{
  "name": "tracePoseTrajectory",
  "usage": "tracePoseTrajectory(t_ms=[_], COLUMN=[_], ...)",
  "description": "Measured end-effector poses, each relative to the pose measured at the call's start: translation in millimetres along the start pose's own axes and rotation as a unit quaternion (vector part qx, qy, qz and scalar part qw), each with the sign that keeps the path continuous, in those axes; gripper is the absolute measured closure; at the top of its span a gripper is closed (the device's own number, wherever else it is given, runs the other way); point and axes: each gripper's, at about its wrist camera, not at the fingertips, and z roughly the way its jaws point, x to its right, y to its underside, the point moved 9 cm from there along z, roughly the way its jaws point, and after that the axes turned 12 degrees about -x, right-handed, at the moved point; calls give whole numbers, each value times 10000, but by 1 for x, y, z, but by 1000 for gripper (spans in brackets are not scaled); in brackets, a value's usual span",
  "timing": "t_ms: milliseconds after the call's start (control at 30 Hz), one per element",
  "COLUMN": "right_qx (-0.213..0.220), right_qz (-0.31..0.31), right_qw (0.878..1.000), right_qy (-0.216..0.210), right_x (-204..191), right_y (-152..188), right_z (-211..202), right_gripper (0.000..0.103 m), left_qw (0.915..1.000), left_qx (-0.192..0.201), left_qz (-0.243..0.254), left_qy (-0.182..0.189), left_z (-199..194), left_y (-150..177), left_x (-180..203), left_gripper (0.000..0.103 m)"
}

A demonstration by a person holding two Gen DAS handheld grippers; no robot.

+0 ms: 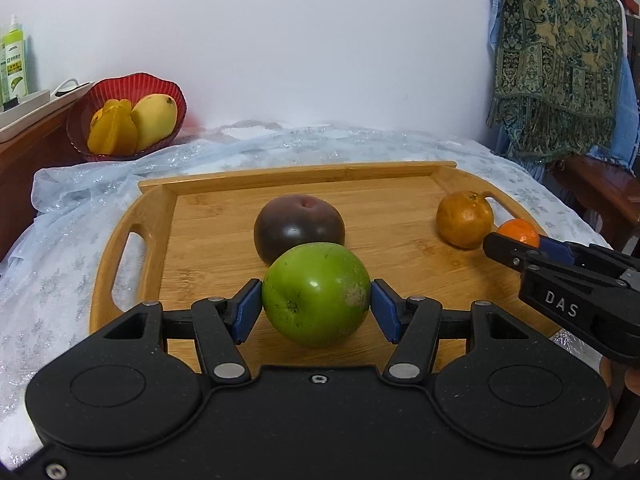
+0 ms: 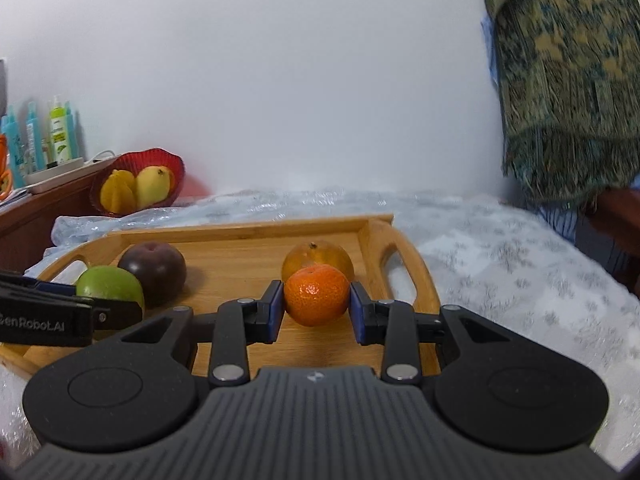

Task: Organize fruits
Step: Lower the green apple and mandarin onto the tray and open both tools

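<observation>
Left jaws: the left gripper (image 1: 316, 304) has its blue pads pressed on a smooth green fruit (image 1: 316, 294), over the tray's near part.
Right jaws: the right gripper (image 2: 316, 300) is clamped on a dimpled small orange (image 2: 316, 294), near the tray's right end.
Writing: "DAS" and "GenRoboLAI" on the black gripper sides.
Tray: wooden tray (image 1: 280, 174), bamboo grain, cut-out handles, on a glittery pale cloth (image 1: 52, 280).
On tray: glossy dark purple fruit (image 1: 298, 226), dull orange citrus (image 1: 464, 220).
Behind: ribbed red bowl (image 1: 100, 96) with yellow fruit.
</observation>
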Motion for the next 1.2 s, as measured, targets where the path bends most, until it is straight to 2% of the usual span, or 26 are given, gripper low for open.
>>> tracePoseTrajectory(t_ms=[500, 1200], right_qx=[-247, -483], right_qz=[24, 27], right_qw=[9996, 9987], right_qy=[122, 147], right_x=[2, 2], right_y=[4, 10], right_z=[8, 17], right_gripper=[64, 63], left_qw=[9995, 9993], left_qx=[118, 126], left_qz=[236, 288], left_qy=[-159, -186], left_z=[-1, -2], left_y=[3, 3], left_x=[5, 7], left_gripper=[46, 46])
